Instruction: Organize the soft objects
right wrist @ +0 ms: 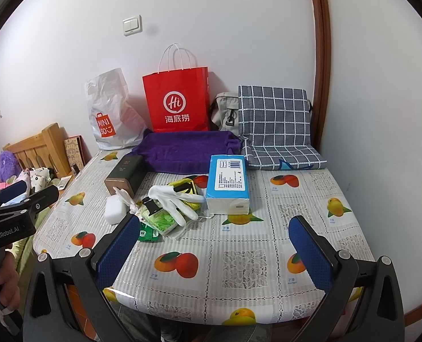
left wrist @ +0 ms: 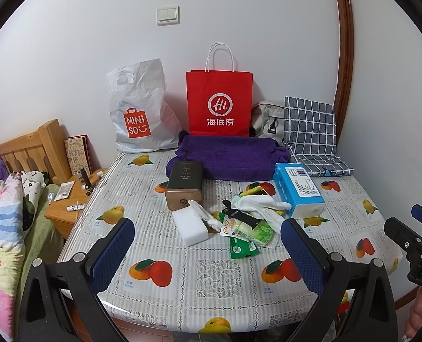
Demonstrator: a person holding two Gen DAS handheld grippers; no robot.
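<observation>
A small heap lies mid-table: a white glove (left wrist: 261, 205) (right wrist: 174, 198), a white sponge block (left wrist: 192, 226) (right wrist: 115, 210), green packets (left wrist: 249, 235) (right wrist: 158, 222) and a yellow item (right wrist: 186, 189). A blue tissue pack (left wrist: 299, 189) (right wrist: 228, 182) lies right of the heap. A folded purple towel (left wrist: 231, 156) (right wrist: 186, 149) lies behind. My left gripper (left wrist: 208, 252) stands open above the near edge, nothing between its fingers. My right gripper (right wrist: 213, 252) is open too, empty, nearer the right side.
A dark tin box (left wrist: 184, 183) (right wrist: 125, 175) lies left of the heap. A Miniso plastic bag (left wrist: 141, 114), a red paper bag (left wrist: 219, 102), a grey bag (right wrist: 225, 111) and a checked cushion (left wrist: 310, 131) (right wrist: 276, 125) line the wall. A bed (left wrist: 5, 213) and nightstand (left wrist: 68, 199) stand left.
</observation>
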